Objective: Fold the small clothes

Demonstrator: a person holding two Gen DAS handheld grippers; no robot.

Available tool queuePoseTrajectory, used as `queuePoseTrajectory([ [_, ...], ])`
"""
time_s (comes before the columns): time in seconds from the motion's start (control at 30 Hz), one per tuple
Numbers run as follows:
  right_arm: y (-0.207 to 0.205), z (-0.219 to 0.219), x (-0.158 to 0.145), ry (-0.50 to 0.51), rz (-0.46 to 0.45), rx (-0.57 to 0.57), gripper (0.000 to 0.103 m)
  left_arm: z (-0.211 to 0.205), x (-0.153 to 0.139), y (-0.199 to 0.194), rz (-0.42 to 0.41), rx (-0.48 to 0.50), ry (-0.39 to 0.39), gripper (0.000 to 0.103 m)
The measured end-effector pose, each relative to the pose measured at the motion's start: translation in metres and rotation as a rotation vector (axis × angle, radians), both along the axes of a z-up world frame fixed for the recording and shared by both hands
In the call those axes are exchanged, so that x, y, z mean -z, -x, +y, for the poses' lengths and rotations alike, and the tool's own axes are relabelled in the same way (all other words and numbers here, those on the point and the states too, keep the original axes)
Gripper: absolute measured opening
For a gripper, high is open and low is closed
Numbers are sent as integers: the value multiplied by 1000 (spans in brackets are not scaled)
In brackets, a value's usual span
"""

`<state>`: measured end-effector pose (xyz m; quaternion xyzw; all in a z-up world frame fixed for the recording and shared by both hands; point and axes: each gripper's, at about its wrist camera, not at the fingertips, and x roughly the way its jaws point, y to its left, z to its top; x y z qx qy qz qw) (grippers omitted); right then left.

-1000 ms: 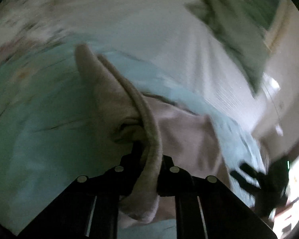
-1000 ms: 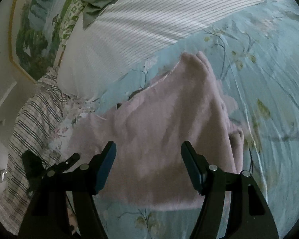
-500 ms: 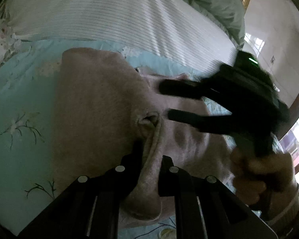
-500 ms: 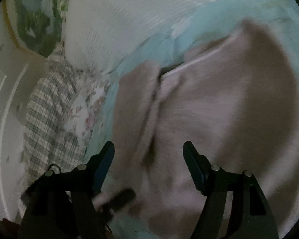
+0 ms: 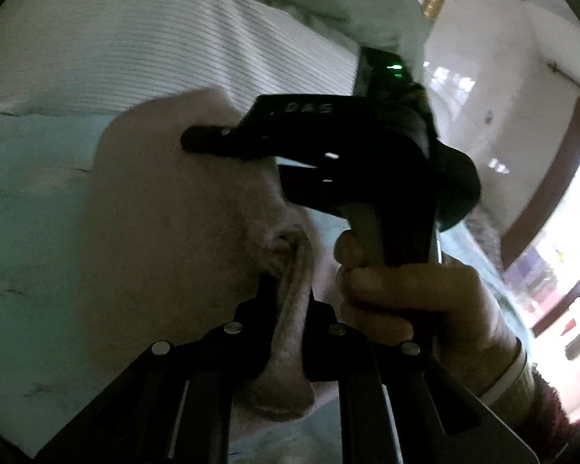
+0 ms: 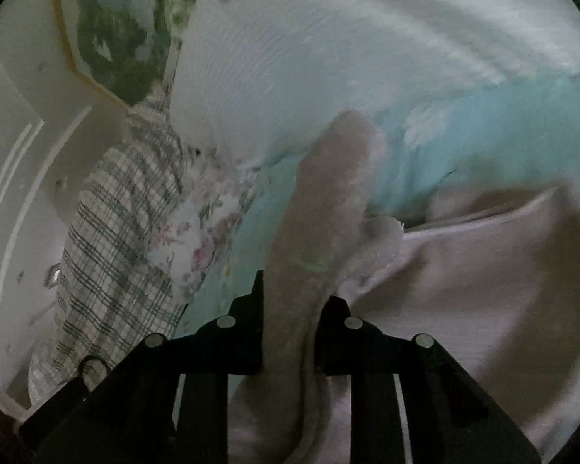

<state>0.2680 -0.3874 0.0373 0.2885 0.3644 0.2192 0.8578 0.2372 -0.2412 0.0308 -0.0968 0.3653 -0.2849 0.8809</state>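
Pink fleece garment [image 5: 166,232] lifted above teal floral bedsheet [image 5: 31,201]. Left gripper [image 5: 290,309] pinches its edge; right gripper [image 6: 290,309], jaws just closing, clamps another fold. Soft, light, floppy cloth: best taken at hems and corners, kept taut.

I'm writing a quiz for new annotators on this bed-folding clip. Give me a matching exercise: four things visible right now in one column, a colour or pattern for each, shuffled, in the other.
Things:
1. garment held in the tongs
2. bed sheet
3. pillow at the head of the bed
4. cloth at the bed's edge

Colour or pattern:
A. dark and light plaid
B. pale pink
C. white with fine stripes
D. light blue with a floral print

Pairs: 1-B, 2-D, 3-C, 4-A
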Motion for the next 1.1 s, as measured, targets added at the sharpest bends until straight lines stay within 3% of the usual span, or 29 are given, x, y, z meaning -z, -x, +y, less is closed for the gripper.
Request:
queuePoseTrajectory([
  [0.13, 16, -50, 30, 101, 85, 103, 22, -43, 33, -15, 99, 94, 32, 11],
  [0.23, 23, -69, 56, 104, 138, 130, 22, -60, 57, -23, 177, 122, 35, 11],
  [0.33, 25, -70, 57, 113, 123, 127, 22, -68, 65, -22, 179, 123, 5, 11],
  [0.5, 26, -65, 39, 223, 91, 132, 22, -76, 56, -19, 135, 148, -14, 11],
  [0.63, 24, -68, 54, 291, 144, 155, 23, -82, 72, -24, 200, 164, -30, 13],
  [0.83, 49, -80, 44, 304, 114, 240, 42, -49, 62, 2, 227, 193, 15, 38],
  [0.87, 53, -82, 41, 304, 111, 249, 52, -40, 57, 7, 221, 190, 23, 46],
  [0.9, 58, -83, 39, 301, 106, 259, 59, -30, 51, 11, 211, 179, 28, 61],
  [0.93, 64, -85, 39, 290, 104, 263, 73, -17, 46, 16, 199, 158, 32, 68],
  [0.97, 68, -85, 38, 279, 103, 264, 77, -1, 41, 21, 184, 130, 41, 77],
  [1.1, 80, -88, 49, 232, 139, 242, 77, 58, 40, 8, 196, -4, 74, 80],
])
